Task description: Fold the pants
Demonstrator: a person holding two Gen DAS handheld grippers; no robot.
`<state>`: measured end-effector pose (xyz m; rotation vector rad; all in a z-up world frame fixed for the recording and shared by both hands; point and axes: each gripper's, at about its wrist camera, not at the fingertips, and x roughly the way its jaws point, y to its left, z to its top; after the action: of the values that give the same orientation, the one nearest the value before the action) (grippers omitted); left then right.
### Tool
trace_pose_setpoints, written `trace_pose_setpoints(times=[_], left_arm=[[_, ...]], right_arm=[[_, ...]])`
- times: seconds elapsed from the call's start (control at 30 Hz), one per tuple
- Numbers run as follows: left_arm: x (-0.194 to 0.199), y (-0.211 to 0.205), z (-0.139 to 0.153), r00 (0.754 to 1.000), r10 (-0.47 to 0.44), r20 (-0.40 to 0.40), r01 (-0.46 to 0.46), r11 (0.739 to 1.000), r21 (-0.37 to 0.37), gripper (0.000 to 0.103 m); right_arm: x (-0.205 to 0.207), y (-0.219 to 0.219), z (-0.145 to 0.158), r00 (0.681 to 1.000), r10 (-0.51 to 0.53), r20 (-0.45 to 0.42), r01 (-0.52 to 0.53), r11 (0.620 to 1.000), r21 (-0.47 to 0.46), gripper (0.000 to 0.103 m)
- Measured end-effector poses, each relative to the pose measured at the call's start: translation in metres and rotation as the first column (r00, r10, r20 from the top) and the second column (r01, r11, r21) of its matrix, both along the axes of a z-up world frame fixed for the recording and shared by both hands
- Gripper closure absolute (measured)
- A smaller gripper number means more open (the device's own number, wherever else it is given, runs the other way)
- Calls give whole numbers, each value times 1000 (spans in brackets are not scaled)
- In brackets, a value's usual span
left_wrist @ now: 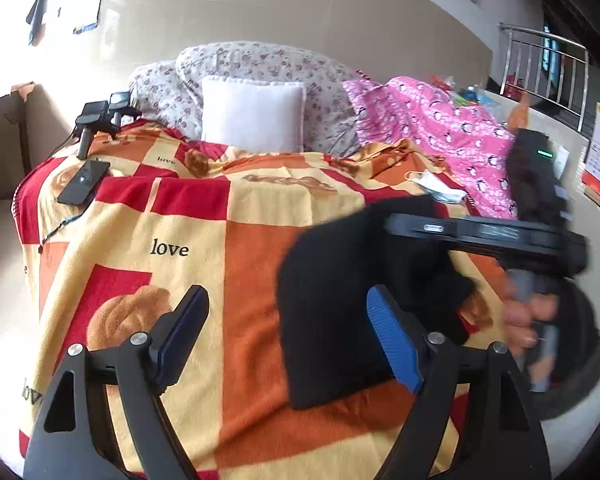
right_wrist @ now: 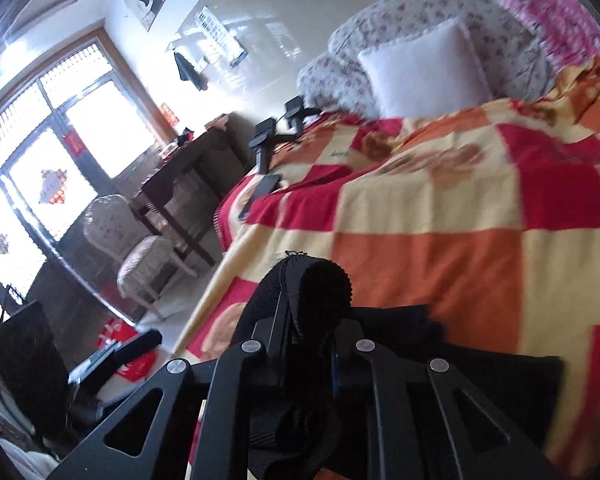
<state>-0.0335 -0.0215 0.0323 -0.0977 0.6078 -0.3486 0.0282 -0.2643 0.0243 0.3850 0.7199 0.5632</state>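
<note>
The black pants (left_wrist: 340, 300) lie in a folded bundle on the checkered red, orange and yellow blanket (left_wrist: 180, 220) of the bed. My left gripper (left_wrist: 288, 332) is open and empty, its right finger just over the bundle's near edge. The right gripper's body (left_wrist: 500, 236) shows blurred at the right in the left wrist view, held by a hand. In the right wrist view my right gripper (right_wrist: 312, 320) is shut on a ribbed edge of the pants (right_wrist: 320, 284), with black cloth bunched between and below the fingers.
A white pillow (left_wrist: 252, 116) and floral pillows (left_wrist: 260, 64) lie at the bed's head. A pink quilt (left_wrist: 440, 128) and a face mask (left_wrist: 436, 184) lie at the right. A phone (left_wrist: 84, 182) and a black stand (left_wrist: 96, 120) sit at the left. Chairs (right_wrist: 140, 256) and a dark table (right_wrist: 180, 188) stand beside the bed.
</note>
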Motion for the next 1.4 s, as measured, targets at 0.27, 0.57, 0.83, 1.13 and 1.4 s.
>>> trace_pose_setpoints(times=[0.27, 0.57, 0.83, 1.13, 1.4], left_arm=[[43, -83, -49, 990, -67, -126, 87, 983, 160, 21], [51, -89, -53, 989, -27, -148, 55, 981, 184, 21], [64, -100, -62, 983, -40, -178, 73, 981, 180, 21], [79, -109, -67, 981, -28, -193, 63, 982, 176, 14], [79, -109, -67, 980, -22, -197, 56, 985, 166, 13]], right_arm=[[5, -68, -43, 966, -233, -109, 203, 952, -231, 87], [-37, -62, -11, 985, -170, -19, 164, 971, -177, 70], [-62, -51, -42, 993, -95, -66, 79, 976, -202, 70], [-57, -30, -63, 998, -35, -58, 15, 947, -321, 96], [-91, -51, -62, 995, -74, -73, 51, 961, -272, 100]])
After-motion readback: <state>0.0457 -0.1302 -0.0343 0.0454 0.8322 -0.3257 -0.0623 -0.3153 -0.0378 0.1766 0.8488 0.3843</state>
